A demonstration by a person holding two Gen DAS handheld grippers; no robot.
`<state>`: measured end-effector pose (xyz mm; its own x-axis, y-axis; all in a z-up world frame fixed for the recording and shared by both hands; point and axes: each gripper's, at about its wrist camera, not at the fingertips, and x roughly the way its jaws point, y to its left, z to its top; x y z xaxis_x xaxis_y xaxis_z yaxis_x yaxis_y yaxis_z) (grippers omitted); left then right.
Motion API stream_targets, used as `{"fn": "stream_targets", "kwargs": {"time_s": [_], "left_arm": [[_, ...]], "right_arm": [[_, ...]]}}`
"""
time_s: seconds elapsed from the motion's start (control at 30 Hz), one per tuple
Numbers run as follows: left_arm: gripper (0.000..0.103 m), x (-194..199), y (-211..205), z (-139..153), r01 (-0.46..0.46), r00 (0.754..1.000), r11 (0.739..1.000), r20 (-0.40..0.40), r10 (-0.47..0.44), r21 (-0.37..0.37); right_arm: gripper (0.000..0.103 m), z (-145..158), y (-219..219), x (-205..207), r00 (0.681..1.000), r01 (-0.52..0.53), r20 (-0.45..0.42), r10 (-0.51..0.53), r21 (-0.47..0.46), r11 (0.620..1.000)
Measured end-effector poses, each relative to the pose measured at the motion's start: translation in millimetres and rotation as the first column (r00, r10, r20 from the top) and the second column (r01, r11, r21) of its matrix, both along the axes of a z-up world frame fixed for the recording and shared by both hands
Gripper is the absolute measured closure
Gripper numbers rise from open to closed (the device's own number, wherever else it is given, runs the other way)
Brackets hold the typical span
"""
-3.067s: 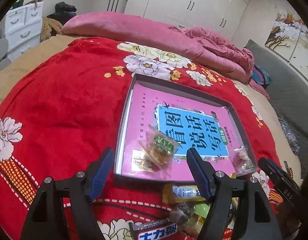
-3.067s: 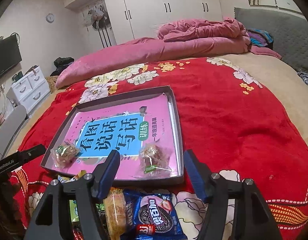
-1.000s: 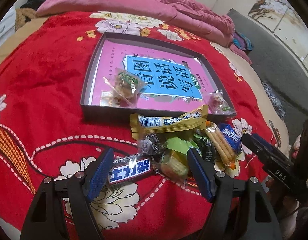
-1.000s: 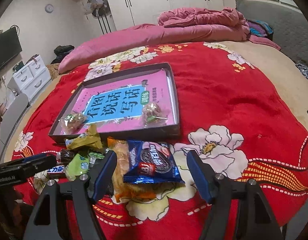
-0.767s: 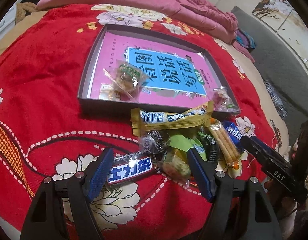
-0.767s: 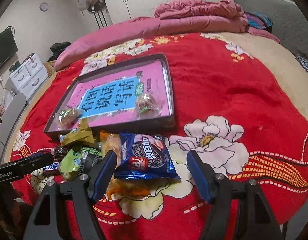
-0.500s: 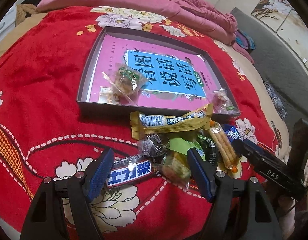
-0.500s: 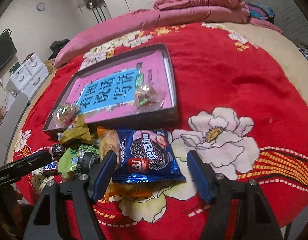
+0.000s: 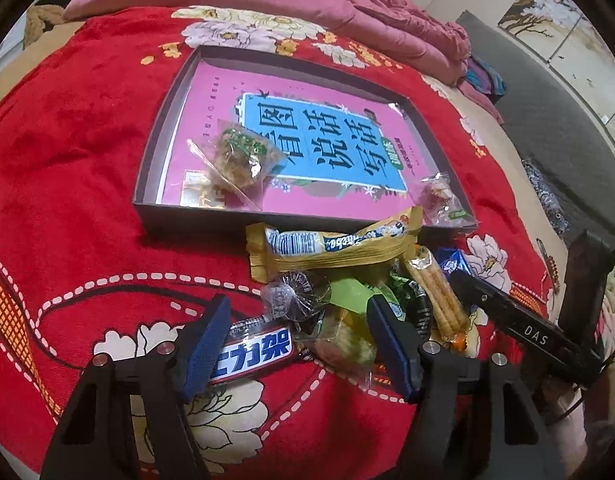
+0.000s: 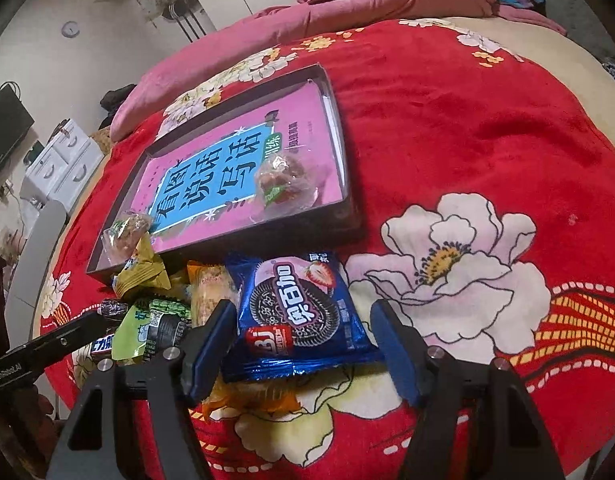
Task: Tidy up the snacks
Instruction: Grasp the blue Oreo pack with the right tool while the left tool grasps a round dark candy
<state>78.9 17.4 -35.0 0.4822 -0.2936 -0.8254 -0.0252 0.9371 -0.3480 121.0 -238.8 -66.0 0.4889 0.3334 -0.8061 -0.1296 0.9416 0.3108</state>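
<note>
Red floral bed (image 9: 87, 128), heap of snacks just short of the tray (image 9: 147, 168). Left gripper (image 9: 295, 340) over the heap's left end, fingers (image 9: 203, 336) closing but pressing nothing yet, straddling the bar (image 9: 253, 350) and a clear pack (image 9: 339, 336); bar's long axis across the gap, slightly tilted, its left end under the left finger. Right gripper (image 10: 303, 344) at the heap's right end, fingers (image 10: 391, 344) closing either side of the blue cookie pack (image 10: 299, 312), not yet pinching; pack lengthwise along the fingers, toward the tray. Two packets already in that tray. Looks like the right nearer a clean grab.
</note>
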Motion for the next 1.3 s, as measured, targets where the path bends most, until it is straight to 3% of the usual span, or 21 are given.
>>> {"fn": "stream_targets", "kwargs": {"time_s": [0.2,0.27,0.53,0.67,0.97,1.07,1.3], "left_arm": [[0.034,1,1,-2,-0.005,1.000,1.000,-0.007,0.005,-0.005],[0.039,2,0,-3,-0.003,1.000,1.000,-0.007,0.003,-0.009],[0.049,5,0,-4,0.008,1.000,0.999,-0.014,-0.008,-0.035],[0.060,5,-3,-2,0.036,0.999,0.998,0.000,-0.036,-0.059],[0.061,9,-1,-6,0.013,1.000,0.998,-0.019,-0.014,-0.068],[0.071,11,0,-7,0.005,1.000,0.998,-0.022,-0.006,-0.063],[0.074,18,-1,-13,0.006,0.999,0.999,-0.041,-0.008,-0.054]], "right_arm": [[0.038,1,5,2,1.000,-0.023,0.020,0.023,-0.019,1.000],[0.047,4,8,0,0.998,-0.042,0.035,0.042,-0.022,0.999],[0.048,15,12,-8,0.995,-0.066,0.077,0.067,-0.017,0.998],[0.048,23,17,-15,0.989,-0.089,0.118,0.091,-0.021,0.996],[0.048,27,21,-18,0.984,-0.107,0.138,0.109,-0.020,0.994],[0.048,27,23,-17,0.984,-0.109,0.137,0.112,-0.023,0.994],[0.048,28,26,-16,0.983,-0.113,0.145,0.115,-0.024,0.993]]}}
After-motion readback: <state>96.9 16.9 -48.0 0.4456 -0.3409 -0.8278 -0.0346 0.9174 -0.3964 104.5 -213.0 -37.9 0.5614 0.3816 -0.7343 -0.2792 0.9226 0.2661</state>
